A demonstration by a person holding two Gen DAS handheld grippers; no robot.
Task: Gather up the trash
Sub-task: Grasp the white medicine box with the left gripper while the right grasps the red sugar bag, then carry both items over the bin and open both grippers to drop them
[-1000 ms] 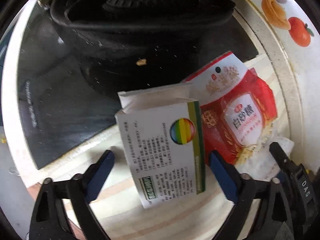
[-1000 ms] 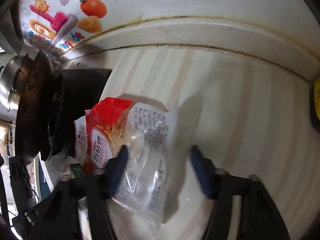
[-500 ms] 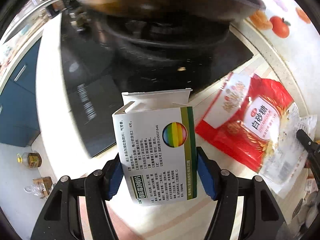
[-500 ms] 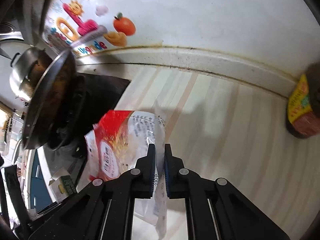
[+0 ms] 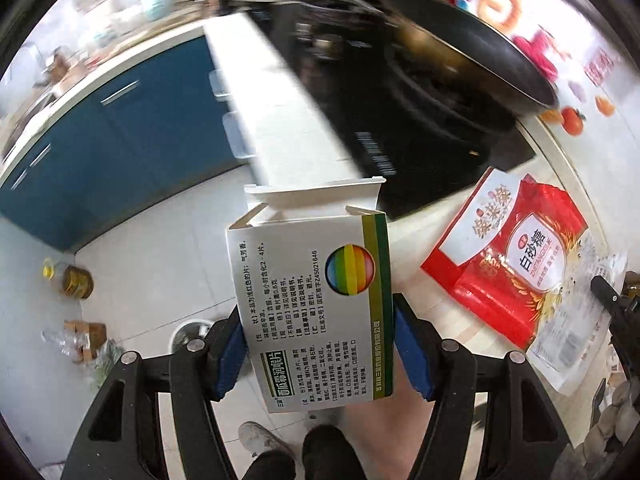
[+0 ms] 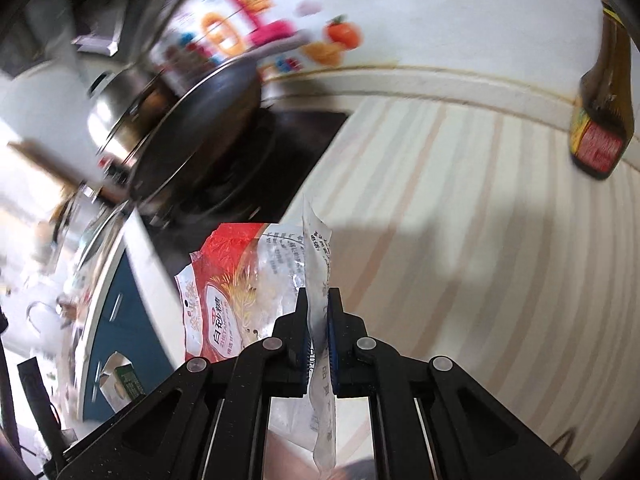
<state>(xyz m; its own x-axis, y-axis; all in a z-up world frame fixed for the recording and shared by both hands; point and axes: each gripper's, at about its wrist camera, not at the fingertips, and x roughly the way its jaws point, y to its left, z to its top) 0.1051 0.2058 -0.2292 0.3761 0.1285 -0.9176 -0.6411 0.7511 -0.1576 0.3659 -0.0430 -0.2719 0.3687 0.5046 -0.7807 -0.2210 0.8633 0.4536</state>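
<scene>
My left gripper point(image 5: 316, 344) is shut on a white medicine box point(image 5: 312, 300) with a rainbow circle and an open top flap, held up off the counter over the floor edge. The box also shows small in the right wrist view point(image 6: 120, 380). My right gripper point(image 6: 318, 320) is shut on the clear edge of a red and white sugar bag point(image 6: 240, 292) and lifts it off the striped counter point(image 6: 480, 260). In the left wrist view the sugar bag point(image 5: 520, 256) hangs at the right, with the right gripper's black tip point(image 5: 612, 300) at its clear end.
A black stove point(image 5: 400, 120) with a dark pan point(image 5: 472, 52) stands behind. A dark sauce bottle point(image 6: 600, 120) stands at the counter's back right. Blue cabinets point(image 5: 100, 152) and a tiled floor point(image 5: 152, 280) with bottles and scraps lie to the left. A small bin point(image 5: 188, 332) is below.
Both grippers have risen and pulled back from the counter. The left one closed on the box and lifted it. The right one closed on the bag's clear edge and raised it.
</scene>
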